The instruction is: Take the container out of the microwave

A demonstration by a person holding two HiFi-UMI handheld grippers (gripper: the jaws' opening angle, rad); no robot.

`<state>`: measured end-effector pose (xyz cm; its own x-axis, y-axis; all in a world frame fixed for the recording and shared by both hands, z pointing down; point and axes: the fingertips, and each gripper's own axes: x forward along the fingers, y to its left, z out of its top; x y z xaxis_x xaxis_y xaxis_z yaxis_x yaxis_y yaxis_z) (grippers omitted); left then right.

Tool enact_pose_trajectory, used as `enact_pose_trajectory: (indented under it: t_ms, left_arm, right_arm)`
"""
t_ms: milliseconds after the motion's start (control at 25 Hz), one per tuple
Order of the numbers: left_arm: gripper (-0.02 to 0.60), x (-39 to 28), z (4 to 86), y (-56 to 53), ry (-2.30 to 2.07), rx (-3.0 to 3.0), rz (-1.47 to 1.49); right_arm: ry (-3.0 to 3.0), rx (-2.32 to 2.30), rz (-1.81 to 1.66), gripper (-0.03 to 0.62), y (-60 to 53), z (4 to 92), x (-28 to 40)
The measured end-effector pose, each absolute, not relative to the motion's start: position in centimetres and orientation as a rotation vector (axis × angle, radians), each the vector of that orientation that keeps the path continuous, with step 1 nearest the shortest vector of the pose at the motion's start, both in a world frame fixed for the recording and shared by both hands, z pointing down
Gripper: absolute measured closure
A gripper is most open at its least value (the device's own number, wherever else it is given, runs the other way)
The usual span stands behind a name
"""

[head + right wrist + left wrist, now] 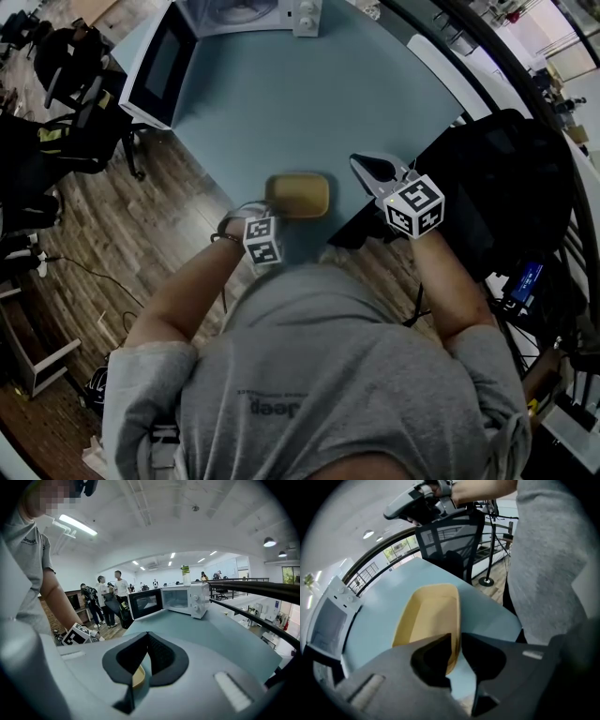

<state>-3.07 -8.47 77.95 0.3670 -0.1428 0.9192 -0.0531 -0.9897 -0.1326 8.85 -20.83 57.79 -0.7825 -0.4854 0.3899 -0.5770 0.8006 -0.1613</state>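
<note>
The yellow container lies on the blue table close to its near edge, well away from the microwave. My left gripper is shut on the container's near rim; in the left gripper view the jaws pinch the thin wall of the container at my left gripper. My right gripper hovers to the right of the container, shut and empty. In the right gripper view my right gripper points at the microwave, whose door stands open.
The microwave door hangs open at the table's far left corner. A black office chair stands to the right of the table, more chairs to the left. Several people stand in the background beyond the table.
</note>
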Motion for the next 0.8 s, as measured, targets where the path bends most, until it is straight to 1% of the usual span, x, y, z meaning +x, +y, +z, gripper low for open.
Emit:
enact_pose_trajectory:
  t_ms: [320,640,800]
  left_arm:
    - [0.512,-2.8,72.0,-9.7,0.369,-2.669,-1.493]
    - [0.554,-3.5,65.1,-10.8,0.556,-2.764,-1.275]
    - [0.557,-4.7,61.0,-12.8,0.699,-2.801,-1.14]
  right_arm:
    - [-2.675,0.823,0.373,0.589,-20.5,55.8,8.7]
    - [-2.691,0.837,0.343,0.589,-19.9,53.2,8.4]
    - [-2.709,0.853,0.308,0.589,-20.0,51.3,8.4]
